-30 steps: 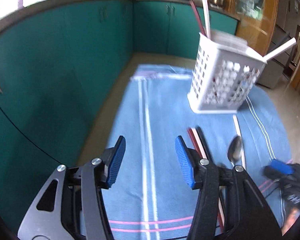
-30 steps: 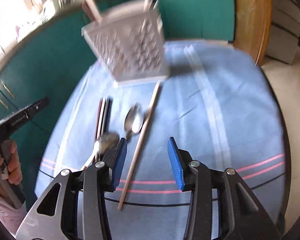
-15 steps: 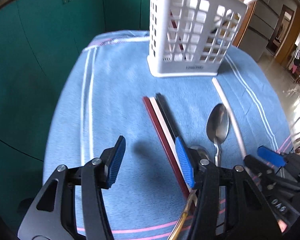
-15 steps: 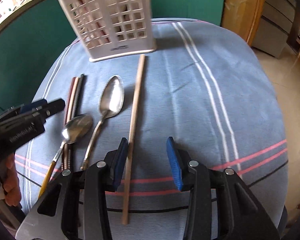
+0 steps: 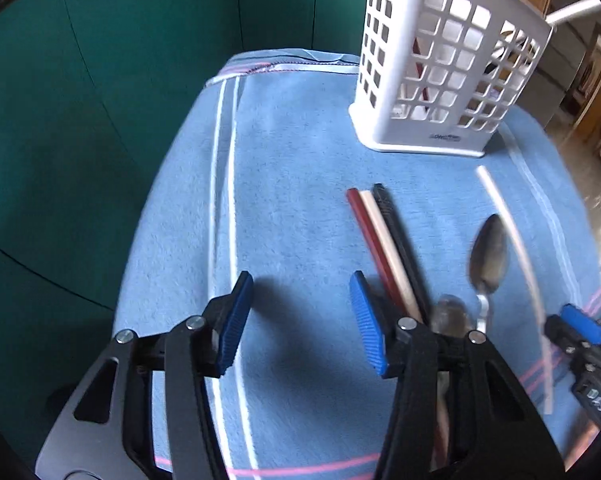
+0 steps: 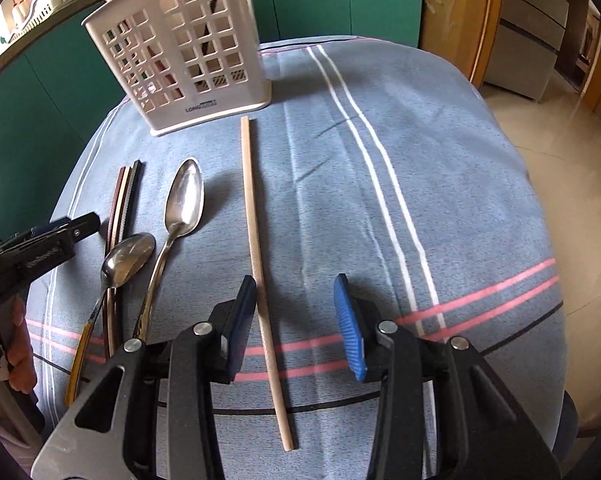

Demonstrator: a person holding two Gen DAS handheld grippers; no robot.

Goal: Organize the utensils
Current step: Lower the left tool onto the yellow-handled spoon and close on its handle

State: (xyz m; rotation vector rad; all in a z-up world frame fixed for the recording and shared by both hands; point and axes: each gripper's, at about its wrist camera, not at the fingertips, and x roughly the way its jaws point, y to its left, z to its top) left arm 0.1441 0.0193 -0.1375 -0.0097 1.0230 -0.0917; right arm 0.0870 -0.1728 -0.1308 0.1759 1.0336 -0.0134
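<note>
Beige chopstick (image 6: 256, 256) just inside left finger of wide-spread right tool (image 6: 296, 320); left tool (image 5: 300, 320) wide.

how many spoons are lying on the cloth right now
2. The larger steel spoon lies left of the long beige stick. The smaller spoon with a yellow handle lies further left, over the bundled chopsticks. More may sit hidden inside the white basket.

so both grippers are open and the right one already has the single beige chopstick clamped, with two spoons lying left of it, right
Not quite: the right gripper is open and clamps nothing. The beige chopstick lies loose on the cloth, as the right wrist view shows. The left gripper is open too, and both spoons lie left.
</note>
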